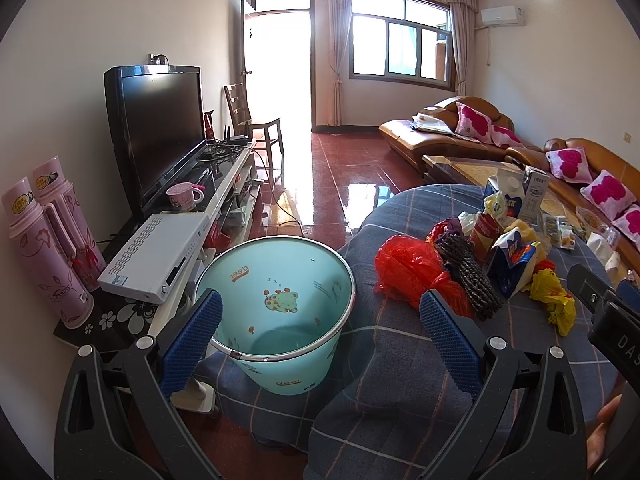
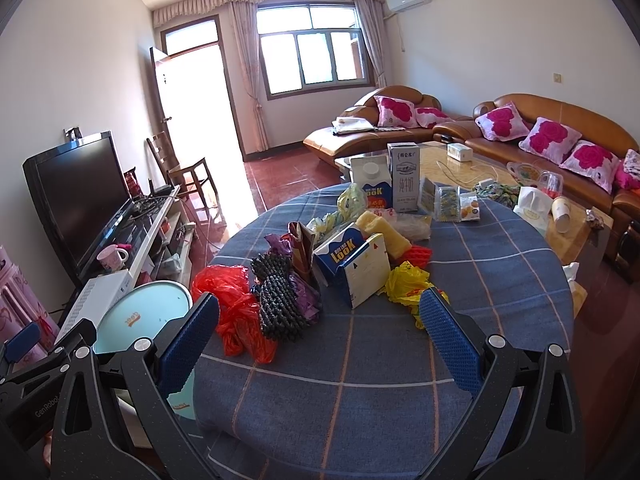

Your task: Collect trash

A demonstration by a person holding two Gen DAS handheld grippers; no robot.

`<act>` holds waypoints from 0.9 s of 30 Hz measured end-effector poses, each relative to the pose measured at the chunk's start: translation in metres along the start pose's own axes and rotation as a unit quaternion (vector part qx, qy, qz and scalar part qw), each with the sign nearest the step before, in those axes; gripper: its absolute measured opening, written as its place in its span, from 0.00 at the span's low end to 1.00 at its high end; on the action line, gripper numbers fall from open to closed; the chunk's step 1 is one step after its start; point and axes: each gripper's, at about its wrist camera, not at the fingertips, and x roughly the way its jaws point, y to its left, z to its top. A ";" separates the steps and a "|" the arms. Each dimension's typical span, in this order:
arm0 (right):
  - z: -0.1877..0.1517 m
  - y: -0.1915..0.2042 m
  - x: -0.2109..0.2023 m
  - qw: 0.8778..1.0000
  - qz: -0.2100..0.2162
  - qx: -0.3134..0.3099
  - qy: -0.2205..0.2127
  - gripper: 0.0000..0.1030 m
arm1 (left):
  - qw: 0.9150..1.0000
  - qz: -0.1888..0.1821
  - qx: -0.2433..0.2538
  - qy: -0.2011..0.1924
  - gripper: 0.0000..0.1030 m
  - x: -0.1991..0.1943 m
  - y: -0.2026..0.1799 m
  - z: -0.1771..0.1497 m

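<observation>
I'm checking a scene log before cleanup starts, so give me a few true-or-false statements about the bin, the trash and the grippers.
1. The bin is empty. True.
2. The left gripper holds the red bag. False: it is open and holds nothing.
3. The right gripper is open. True.
4. The trash lies on the floor. False: it lies on the table.
5. Two cartons stand upright at the table's far side. True.
</observation>
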 end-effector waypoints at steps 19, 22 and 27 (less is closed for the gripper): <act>-0.005 -0.007 0.005 1.000 -0.005 0.006 0.007 0.96 | 1.000 0.000 0.003 0.002 0.94 0.001 -0.001 -0.002; -0.011 -0.021 0.013 1.000 -0.020 0.007 0.013 0.95 | 1.000 -0.001 0.004 0.006 0.94 0.005 -0.001 -0.004; -0.028 -0.060 0.039 0.997 -0.057 0.021 0.050 0.95 | 1.000 -0.009 0.006 0.028 0.94 0.024 -0.002 -0.015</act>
